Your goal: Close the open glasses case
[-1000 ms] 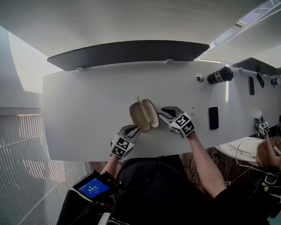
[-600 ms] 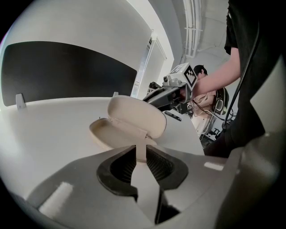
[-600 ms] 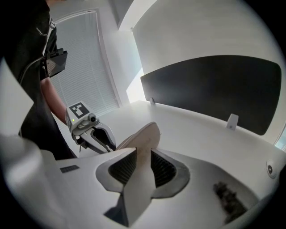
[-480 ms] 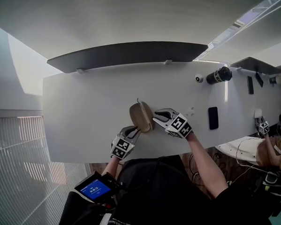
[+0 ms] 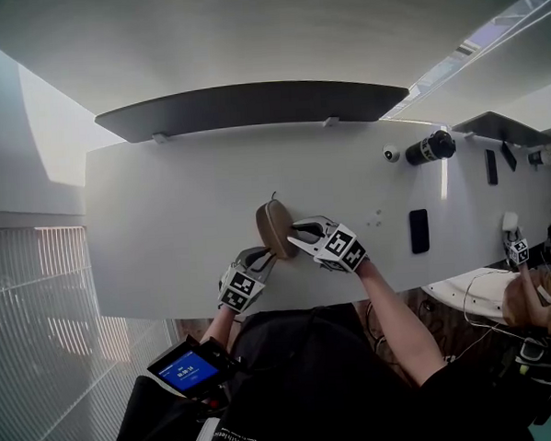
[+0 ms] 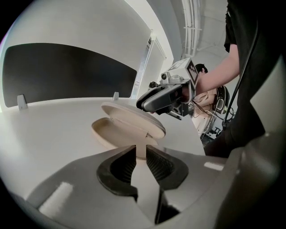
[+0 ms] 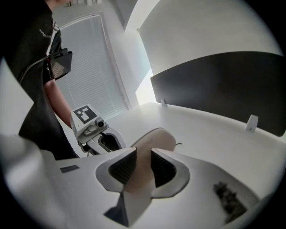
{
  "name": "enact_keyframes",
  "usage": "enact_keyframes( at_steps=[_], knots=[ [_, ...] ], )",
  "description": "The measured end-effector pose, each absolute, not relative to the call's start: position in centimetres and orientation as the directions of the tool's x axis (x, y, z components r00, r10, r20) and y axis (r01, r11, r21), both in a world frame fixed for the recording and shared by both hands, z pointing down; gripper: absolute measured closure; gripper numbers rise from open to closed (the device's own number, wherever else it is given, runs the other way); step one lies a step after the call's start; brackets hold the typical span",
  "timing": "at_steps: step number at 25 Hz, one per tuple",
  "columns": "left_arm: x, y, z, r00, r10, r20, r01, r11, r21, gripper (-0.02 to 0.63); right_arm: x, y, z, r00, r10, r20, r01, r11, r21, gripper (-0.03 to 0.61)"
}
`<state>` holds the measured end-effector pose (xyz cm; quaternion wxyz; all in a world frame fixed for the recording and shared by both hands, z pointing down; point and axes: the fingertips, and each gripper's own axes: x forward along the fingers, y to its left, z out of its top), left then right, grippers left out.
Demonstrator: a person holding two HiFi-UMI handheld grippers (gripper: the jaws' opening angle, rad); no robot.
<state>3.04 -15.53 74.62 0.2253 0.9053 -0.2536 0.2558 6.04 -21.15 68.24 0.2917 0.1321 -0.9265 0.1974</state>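
A beige glasses case (image 5: 274, 226) lies near the front edge of the white table (image 5: 164, 202). Its lid (image 6: 134, 117) stands slightly ajar over the base (image 6: 107, 134). My left gripper (image 5: 263, 256) sits at the case's near end. Its jaws (image 6: 140, 156) are a narrow gap apart, with the case's end showing between the fingertips. My right gripper (image 5: 296, 237) comes in from the right and lies against the lid's outer face (image 7: 157, 139). Its jaws (image 7: 143, 163) are also slightly apart, and the lid fills the gap behind them. From the left gripper view, the right gripper (image 6: 146, 103) rests on top of the lid.
A black flat device (image 5: 419, 230), a black cylinder (image 5: 433, 147) and a small white dome (image 5: 392, 153) lie on the table's right part. A dark panel (image 5: 251, 104) runs along the back edge. Another person's hands (image 5: 528, 294) work at the far right.
My right gripper moved left and swung the lid from lying flat open to nearly over the base. The left gripper stayed at the case's near end.
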Motion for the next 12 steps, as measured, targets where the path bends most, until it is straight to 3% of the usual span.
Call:
enact_keyframes(
  at_steps=[7,12],
  knots=[
    [2.9,-15.2,74.2,0.731,-0.343,0.590,-0.571,-0.780,0.254,0.534,5.4,-21.0,68.6,-0.808,-0.128,0.575,-0.367,0.873,-0.322,0.477],
    [2.5,-16.8,71.8,0.722,-0.417,0.552,-0.606,-0.767,0.212,0.534,5.3,-21.0,68.8,-0.801,-0.137,0.583,-0.374,0.874,-0.308,0.477]
  ],
)
